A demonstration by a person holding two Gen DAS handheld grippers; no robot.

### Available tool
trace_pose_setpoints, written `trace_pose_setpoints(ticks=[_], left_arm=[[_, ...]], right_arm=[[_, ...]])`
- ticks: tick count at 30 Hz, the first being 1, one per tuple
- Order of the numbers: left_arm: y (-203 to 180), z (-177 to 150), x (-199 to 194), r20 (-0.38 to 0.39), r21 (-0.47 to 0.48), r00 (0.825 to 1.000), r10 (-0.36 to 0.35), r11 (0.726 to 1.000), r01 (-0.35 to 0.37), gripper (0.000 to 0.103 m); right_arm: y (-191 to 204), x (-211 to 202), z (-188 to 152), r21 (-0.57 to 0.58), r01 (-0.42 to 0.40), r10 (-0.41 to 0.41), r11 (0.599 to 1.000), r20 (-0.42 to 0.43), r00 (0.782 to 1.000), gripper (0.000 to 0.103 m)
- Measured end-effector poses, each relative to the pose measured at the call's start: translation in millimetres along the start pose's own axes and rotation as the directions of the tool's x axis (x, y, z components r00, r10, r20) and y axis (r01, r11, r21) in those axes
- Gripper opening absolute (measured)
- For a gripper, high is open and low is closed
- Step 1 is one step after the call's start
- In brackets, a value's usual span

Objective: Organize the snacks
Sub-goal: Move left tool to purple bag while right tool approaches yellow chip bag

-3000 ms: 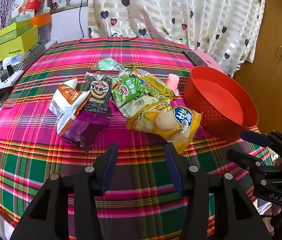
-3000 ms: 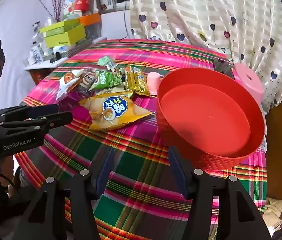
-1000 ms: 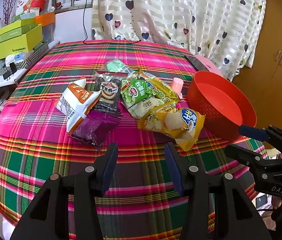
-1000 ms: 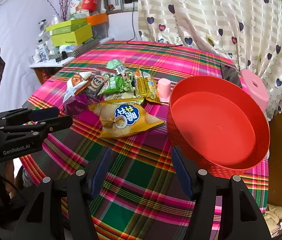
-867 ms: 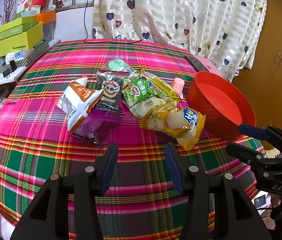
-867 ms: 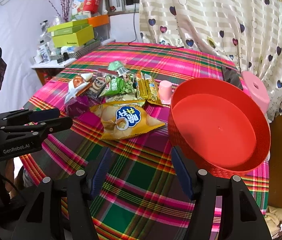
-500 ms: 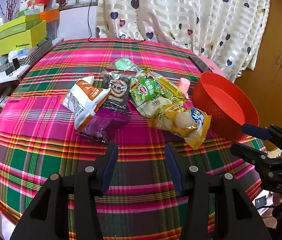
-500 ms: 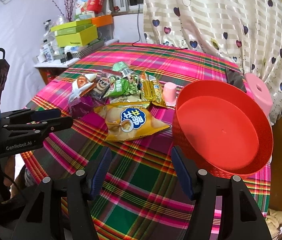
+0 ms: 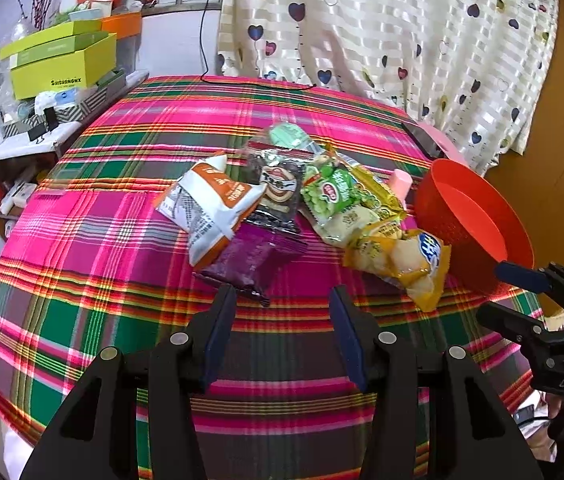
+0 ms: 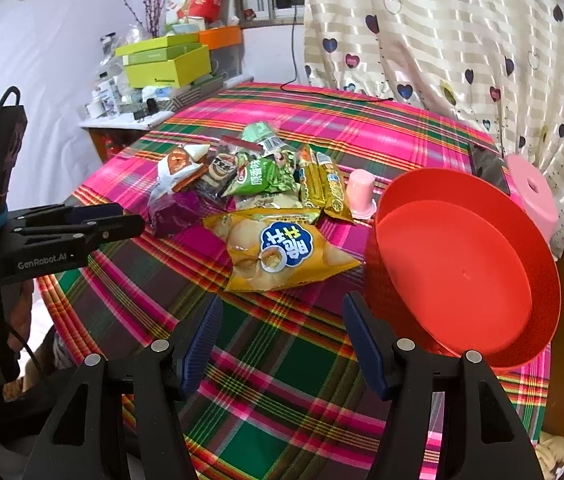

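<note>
While both tools hover above the near edge of the table (image 9: pixel 94 216), neither one grips anything. The left gripper (image 9: pixel 282 300) has its jaws spread, with only plaid cloth showing between the blue pads; its tips point toward the purple packet (image 9: pixel 254 258), which lies just beyond them and is not touched. The right gripper (image 10: pixel 282 308) also stands spread and empty, with its jaws over the cloth near the yellow chip bag (image 10: pixel 278 252) and just beside the wall of the red basket (image 10: pixel 537 248).

The snacks lie in one loose heap near the middle of the table. At the heap's left end, an orange-and-white packet (image 9: pixel 210 204) partly overlaps the purple packet. A dark packet (image 9: pixel 280 196) lies beside it, with a pale green packet (image 9: pixel 287 136) behind, toward the far edge. A green pea packet (image 9: pixel 333 192) rests on other wrappers at the centre of the heap. The yellow chip bag lies nearest the basket, touching or almost touching its wall. A small pink cup (image 10: pixel 361 192) stands upside down between the heap and the basket.

The red basket sits at the right edge of the table, tilted and with nothing inside. A pink roll (image 10: pixel 533 196) stands behind it, by the curtain (image 10: pixel 441 32).
</note>
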State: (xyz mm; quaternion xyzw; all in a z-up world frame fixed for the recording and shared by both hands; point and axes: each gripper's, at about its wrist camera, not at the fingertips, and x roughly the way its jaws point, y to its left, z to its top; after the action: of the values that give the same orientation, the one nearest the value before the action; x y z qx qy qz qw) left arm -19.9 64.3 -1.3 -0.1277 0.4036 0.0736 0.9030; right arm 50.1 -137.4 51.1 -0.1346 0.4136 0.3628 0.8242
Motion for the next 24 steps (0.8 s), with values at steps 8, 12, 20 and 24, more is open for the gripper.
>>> trace_pose_setpoints(ticks=[8, 12, 20, 24], left_arm=[[13.8, 3.6, 6.3, -0.010, -0.022, 0.999, -0.031, 0.999, 0.031, 0.050], [17.7, 5.8, 11.1, -0.013, -0.020, 0.999, -0.039, 0.999, 0.038, 0.050], [23.5, 13.3, 22.8, -0.010, 0.011, 0.998, -0.054, 0.998, 0.055, 0.050], [22.2, 18.1, 35.9, -0.026, 0.060, 0.997, -0.067, 0.996, 0.068, 0.050]], right_arm=[[1.0, 5.7, 6.1, 0.009, -0.032, 0.032, 0.999, -0.010, 0.999, 0.062], [3.1, 9.3, 8.2, 0.000, -0.042, 0.042, 0.999, -0.013, 0.999, 0.062], [5.7, 18.0, 14.3, -0.016, -0.055, 0.054, 0.998, -0.023, 0.998, 0.062], [6.0, 23.4, 18.9, -0.020, -0.056, 0.055, 0.998, -0.028, 0.998, 0.062]])
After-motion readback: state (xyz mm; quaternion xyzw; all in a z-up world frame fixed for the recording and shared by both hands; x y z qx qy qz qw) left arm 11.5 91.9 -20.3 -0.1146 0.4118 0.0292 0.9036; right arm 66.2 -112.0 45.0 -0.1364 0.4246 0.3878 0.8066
